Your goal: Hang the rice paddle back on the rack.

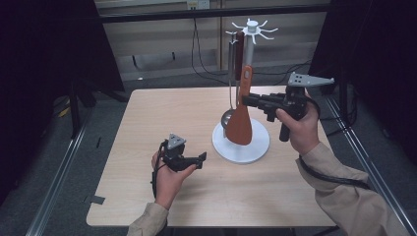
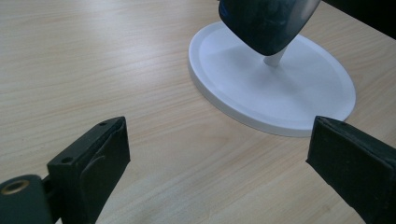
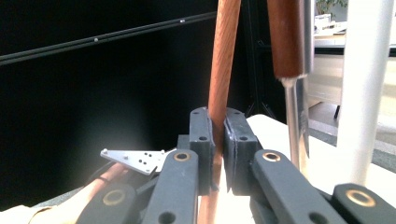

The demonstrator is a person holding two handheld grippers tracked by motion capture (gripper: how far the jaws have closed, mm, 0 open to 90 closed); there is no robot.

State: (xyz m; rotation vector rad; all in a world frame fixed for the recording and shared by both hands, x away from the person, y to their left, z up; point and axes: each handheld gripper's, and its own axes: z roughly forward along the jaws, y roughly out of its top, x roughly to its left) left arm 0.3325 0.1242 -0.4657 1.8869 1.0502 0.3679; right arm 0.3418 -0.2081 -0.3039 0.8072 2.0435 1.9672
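A white utensil stand (image 1: 252, 29) with a round base (image 1: 258, 145) rises at the table's middle right. An orange-brown spatula (image 1: 241, 120) hangs in front of its pole, blade down over the base. My right gripper (image 1: 244, 100) is shut on the spatula's handle (image 3: 223, 60), which runs up between the pads (image 3: 201, 140). A ladle (image 1: 229, 98) with a brown-and-steel handle (image 3: 287, 37) hangs beside it. My left gripper (image 1: 200, 160) rests low on the table left of the base, open and holding nothing; its view has the base (image 2: 299, 107) ahead and the ladle's dark bowl (image 2: 266, 23) above it.
The light wooden table (image 1: 162, 113) has bare room on its left half and along the front. Black cables (image 1: 201, 64) run over the floor behind it. Dark curtains stand to both sides, and a metal rail (image 1: 59, 172) runs along the left.
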